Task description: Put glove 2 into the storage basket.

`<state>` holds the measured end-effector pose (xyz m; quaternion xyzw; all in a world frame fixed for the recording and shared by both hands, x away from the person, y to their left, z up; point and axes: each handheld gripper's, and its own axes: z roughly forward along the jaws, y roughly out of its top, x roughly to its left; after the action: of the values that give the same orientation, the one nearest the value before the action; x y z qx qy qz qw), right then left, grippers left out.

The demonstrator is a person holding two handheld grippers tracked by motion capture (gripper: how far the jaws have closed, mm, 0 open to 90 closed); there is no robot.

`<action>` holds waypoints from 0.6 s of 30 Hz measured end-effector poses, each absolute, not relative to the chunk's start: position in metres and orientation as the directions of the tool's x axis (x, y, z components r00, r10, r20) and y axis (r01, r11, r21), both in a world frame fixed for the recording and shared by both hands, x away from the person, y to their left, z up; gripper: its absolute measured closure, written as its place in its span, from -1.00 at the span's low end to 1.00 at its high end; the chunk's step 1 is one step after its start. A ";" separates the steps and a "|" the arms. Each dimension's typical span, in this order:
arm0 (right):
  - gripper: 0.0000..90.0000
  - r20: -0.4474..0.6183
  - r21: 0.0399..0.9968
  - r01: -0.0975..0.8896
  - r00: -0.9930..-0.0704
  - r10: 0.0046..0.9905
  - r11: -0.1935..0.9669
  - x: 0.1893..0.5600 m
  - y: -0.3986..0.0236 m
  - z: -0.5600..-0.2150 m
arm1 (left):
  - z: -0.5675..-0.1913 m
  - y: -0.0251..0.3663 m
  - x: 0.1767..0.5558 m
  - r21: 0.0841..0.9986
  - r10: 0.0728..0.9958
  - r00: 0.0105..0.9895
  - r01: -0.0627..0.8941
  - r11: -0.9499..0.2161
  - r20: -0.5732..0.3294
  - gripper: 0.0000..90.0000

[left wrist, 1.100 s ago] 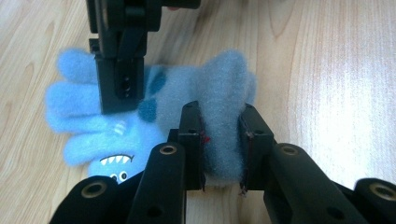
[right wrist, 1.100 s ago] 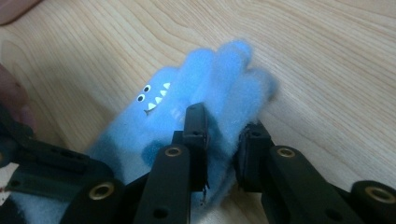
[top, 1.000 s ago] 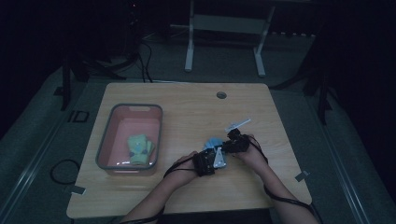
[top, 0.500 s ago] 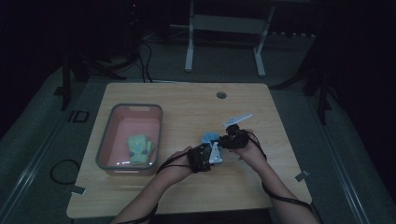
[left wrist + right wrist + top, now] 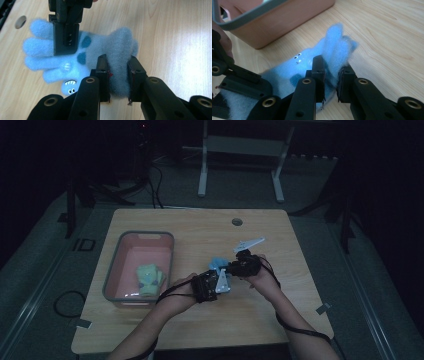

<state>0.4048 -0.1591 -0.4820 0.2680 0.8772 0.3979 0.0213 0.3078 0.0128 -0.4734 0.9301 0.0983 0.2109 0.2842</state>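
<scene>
both tongs hold one fluffy blue glove [image 5: 82, 53] above the table [image 5: 280, 320]. the left gripper [image 5: 117, 75] is clamped on the grey-blue cuff; the right gripper [image 5: 331, 80] is clamped on the finger end. in the left gripper view the right gripper's jaws come down from the top edge onto the glove's fingers.

procedure for the step in hand, judged as carrying the glove toward the pink bin [image 5: 162, 245]:
- hold both grips firm; the pile is soft and could slip from the pads.
- move both tongs at an equal pace, so the glove is neither stretched nor allowed to sag.
- lift high enough to pass the bin's rim before crossing it.
- release only once the glove is over the bin's inside.

position: the glove spans the gap between the two tongs, cuff in the left jaws, fingers in the right jaws, its printed face on the side toward the table. the bin lies beyond the left gripper, away from the right one. a green glove [image 5: 149, 277] already lies in the bin.
</scene>
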 end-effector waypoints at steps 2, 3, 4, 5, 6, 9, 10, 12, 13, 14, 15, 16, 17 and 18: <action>0.76 0.177 0.712 0.448 -0.860 0.479 0.541 0.405 -0.156 -0.479 | -0.471 0.016 0.306 0.569 0.307 0.889 0.065 -0.820 0.341 0.68; 0.76 0.173 0.713 0.443 -0.862 0.477 0.543 0.404 -0.153 -0.478 | -0.470 0.018 0.306 0.569 0.308 0.888 0.066 -0.820 0.340 0.68; 0.76 0.172 0.714 0.440 -0.864 0.473 0.545 0.404 -0.151 -0.476 | -0.468 0.020 0.306 0.565 0.307 0.888 0.067 -0.823 0.342 0.68; 0.76 0.175 0.715 0.439 -0.866 0.469 0.544 0.404 -0.149 -0.475 | -0.467 0.022 0.305 0.565 0.310 0.887 0.069 -0.822 0.343 0.68; 0.76 0.172 0.718 0.434 -0.868 0.466 0.545 0.405 -0.147 -0.473 | -0.466 0.024 0.305 0.564 0.312 0.885 0.071 -0.823 0.345 0.68; 0.77 0.159 0.723 0.417 -0.877 0.454 0.551 0.405 -0.139 -0.467 | -0.462 0.030 0.305 0.563 0.321 0.882 0.078 -0.823 0.346 0.68; 0.77 0.159 0.721 0.416 -0.878 0.453 0.554 0.405 -0.137 -0.466 | -0.461 0.033 0.304 0.561 0.324 0.878 0.079 -0.824 0.352 0.68; 0.77 0.155 0.722 0.408 -0.882 0.444 0.559 0.406 -0.131 -0.462 | -0.459 0.037 0.303 0.562 0.332 0.875 0.086 -0.823 0.351 0.68; 0.77 0.153 0.724 0.402 -0.886 0.438 0.561 0.407 -0.128 -0.461 | -0.458 0.039 0.303 0.560 0.332 0.874 0.086 -0.824 0.355 0.68; 0.77 0.153 0.723 0.401 -0.887 0.436 0.562 0.407 -0.127 -0.460 | -0.457 0.041 0.303 0.561 0.338 0.872 0.091 -0.823 0.354 0.68; 0.77 0.151 0.723 0.397 -0.889 0.432 0.565 0.407 -0.123 -0.458 | -0.456 0.043 0.302 0.560 0.339 0.872 0.093 -0.823 0.353 0.68; 0.77 0.148 0.724 0.392 -0.892 0.427 0.567 0.407 -0.121 -0.457 | -0.455 0.046 0.302 0.557 0.339 0.870 0.093 -0.825 0.357 0.68; 0.77 0.150 0.726 0.390 -0.894 0.423 0.567 0.408 -0.118 -0.456 | -0.454 0.048 0.302 0.558 0.342 0.871 0.098 -0.824 0.353 0.68; 0.77 0.150 0.726 0.390 -0.894 0.422 0.567 0.407 -0.116 -0.455 | -0.453 0.050 0.302 0.564 0.349 0.871 0.104 -0.819 0.345 0.68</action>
<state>0.4075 -0.1159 -0.4551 0.2294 0.8850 0.4047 0.0202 0.3021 0.0503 -0.4526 0.9274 0.1222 0.2224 0.2749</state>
